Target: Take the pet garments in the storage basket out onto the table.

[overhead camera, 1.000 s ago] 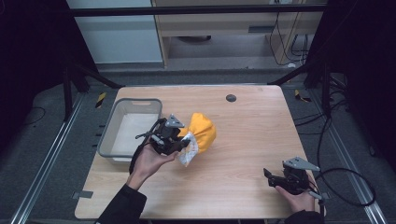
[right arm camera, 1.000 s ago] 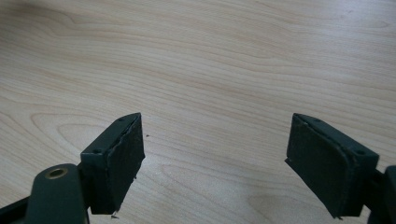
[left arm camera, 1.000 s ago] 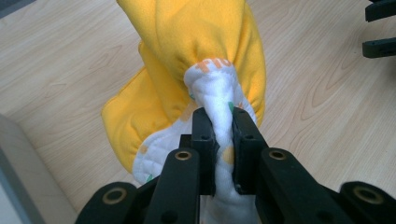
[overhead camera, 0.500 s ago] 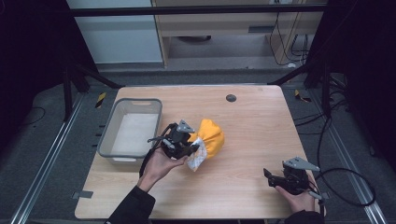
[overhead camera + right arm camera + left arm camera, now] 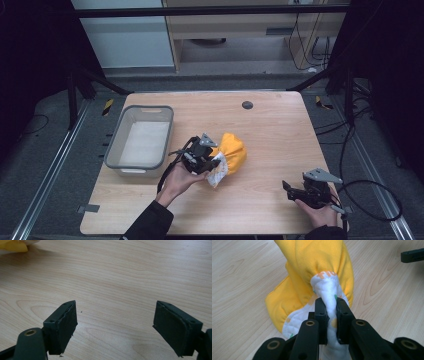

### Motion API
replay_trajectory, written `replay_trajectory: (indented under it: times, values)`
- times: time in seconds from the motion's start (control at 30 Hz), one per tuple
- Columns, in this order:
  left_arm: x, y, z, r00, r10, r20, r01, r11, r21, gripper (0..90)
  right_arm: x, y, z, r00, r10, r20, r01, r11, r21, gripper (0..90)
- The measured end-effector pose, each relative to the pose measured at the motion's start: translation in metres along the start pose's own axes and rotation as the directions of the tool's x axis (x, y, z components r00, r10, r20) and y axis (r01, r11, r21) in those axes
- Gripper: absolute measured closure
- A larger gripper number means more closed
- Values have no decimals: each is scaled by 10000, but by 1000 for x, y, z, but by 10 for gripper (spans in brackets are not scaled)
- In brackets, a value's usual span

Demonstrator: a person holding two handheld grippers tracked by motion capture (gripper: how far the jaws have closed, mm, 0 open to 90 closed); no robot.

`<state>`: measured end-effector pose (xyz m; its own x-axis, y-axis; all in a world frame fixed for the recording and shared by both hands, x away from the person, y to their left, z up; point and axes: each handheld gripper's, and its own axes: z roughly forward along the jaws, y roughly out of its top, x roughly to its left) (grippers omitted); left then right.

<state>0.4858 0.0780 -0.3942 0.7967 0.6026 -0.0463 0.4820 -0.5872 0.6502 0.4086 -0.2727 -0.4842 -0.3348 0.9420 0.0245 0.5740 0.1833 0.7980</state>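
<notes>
Light wood tabletop [image 5: 270, 125] standing on grey floor, dark room around. Grey bin [image 5: 141, 141] sitting at left. Left tongs [image 5: 329, 312] pinching white edge of yellow cloth [image 5: 231, 154] mid-tabletop; right tongs [image 5: 115, 327] spread wide, hovering low near front right.

Only one piece of writing was found: orange characters were printed on the white lining of the yellow cloth [image 5: 322, 267], just above the place where it was pinched. They were cut off by a fold and looked like "10", but they could not be read with certainty.
</notes>
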Motion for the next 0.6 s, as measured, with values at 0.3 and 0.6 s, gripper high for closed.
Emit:
replay_trajectory:
  times: [0.3, 0.6]
  values:
    - [-5, -7, 17, 10000, 44, 77, -45, 9998, 187, 818, 0, 0, 0, 10000, 6, -14, -6, 10000, 16, 189]
    - [-7, -14, 29, 9997, 219, 91, -223, 9987, 458, 794, 0, 0, 0, 10000, 23, 0, -23, 10000, 3, 188]
